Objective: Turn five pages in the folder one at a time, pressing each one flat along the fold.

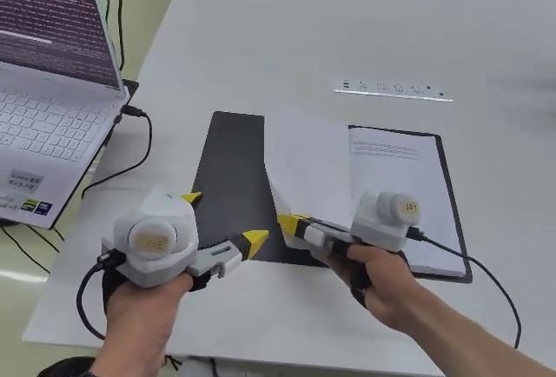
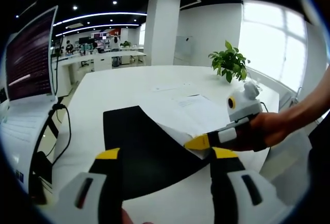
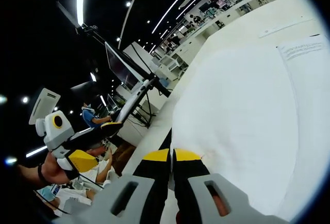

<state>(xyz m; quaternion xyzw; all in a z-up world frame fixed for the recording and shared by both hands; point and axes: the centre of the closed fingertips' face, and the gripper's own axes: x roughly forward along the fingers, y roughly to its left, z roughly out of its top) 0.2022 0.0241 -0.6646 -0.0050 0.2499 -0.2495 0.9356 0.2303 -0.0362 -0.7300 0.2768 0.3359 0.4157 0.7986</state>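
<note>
one page (image 1: 308, 164) pinched in right tool (image 1: 291, 223), left tool (image 1: 223, 218) spread, print (image 1: 391, 147) illegible

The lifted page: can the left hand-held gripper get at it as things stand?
Probably yes. The left hand-held gripper is open beside the lifted page, only the folder's black cover between them; the right hand-held gripper pinches its near edge.

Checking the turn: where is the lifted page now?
Head view: the lifted page stands mid-folder, pinched by the right gripper, between the black cover on the left and the printed page.
</note>
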